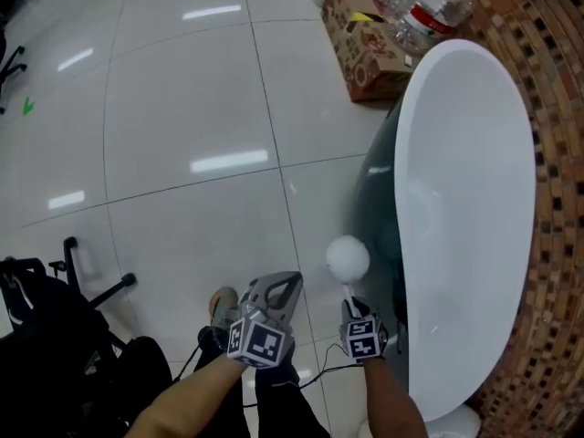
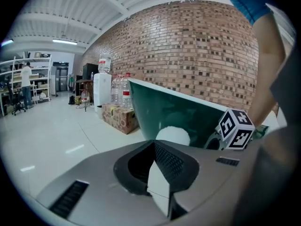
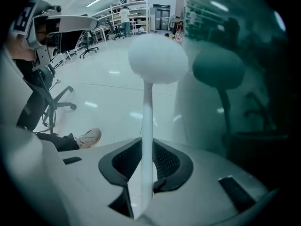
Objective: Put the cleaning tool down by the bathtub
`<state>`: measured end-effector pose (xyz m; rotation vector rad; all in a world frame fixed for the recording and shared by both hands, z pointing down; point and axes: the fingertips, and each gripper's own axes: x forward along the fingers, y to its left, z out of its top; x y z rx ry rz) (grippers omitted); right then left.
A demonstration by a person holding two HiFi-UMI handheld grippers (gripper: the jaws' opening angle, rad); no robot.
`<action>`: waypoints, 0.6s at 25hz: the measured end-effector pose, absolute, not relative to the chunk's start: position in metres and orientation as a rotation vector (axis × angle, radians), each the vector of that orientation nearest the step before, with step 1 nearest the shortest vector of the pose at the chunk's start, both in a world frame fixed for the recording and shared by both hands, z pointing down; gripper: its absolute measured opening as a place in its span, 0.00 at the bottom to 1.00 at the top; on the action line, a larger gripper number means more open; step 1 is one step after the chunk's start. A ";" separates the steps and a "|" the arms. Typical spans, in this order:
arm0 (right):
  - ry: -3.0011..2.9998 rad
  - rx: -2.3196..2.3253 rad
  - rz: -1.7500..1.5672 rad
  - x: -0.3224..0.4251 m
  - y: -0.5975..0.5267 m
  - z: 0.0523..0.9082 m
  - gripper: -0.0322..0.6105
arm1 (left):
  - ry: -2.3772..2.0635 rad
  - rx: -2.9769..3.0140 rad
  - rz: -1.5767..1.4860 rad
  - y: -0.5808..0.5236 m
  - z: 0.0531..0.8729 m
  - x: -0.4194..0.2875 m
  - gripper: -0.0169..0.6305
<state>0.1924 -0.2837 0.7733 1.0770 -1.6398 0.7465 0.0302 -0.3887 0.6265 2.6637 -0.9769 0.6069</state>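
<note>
The right tongs (image 3: 146, 173) are clamped narrowly on the thin white handle of the cleaning tool (image 3: 147, 112), 2 pads pressing its sides. The handle's long axis runs straight out along the jaws, with the round white head at the far end. In the head view that head hangs above the floor (image 1: 182, 108), just left of the bathtub (image 1: 376, 199) and close to its dark outer wall, near the tub's closer end. The left tongs (image 1: 285, 286) are closed and carry nothing, beside the right ones on the side away from the tub. Setting down looks like the right hand's job: straight down, head first, onto the floor along that wall.
</note>
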 end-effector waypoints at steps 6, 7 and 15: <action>-1.599 1.078 0.775 0.189 -0.296 0.854 0.19 | -0.961 2.593 0.601 -0.373 0.703 0.023 0.02; -1.591 1.082 0.783 0.189 -0.298 0.868 0.19 | -0.954 2.597 0.601 -0.371 0.713 0.024 0.02; -1.549 1.091 0.766 0.198 -0.294 0.966 0.19 | -0.966 2.601 0.582 -0.386 0.804 0.019 0.02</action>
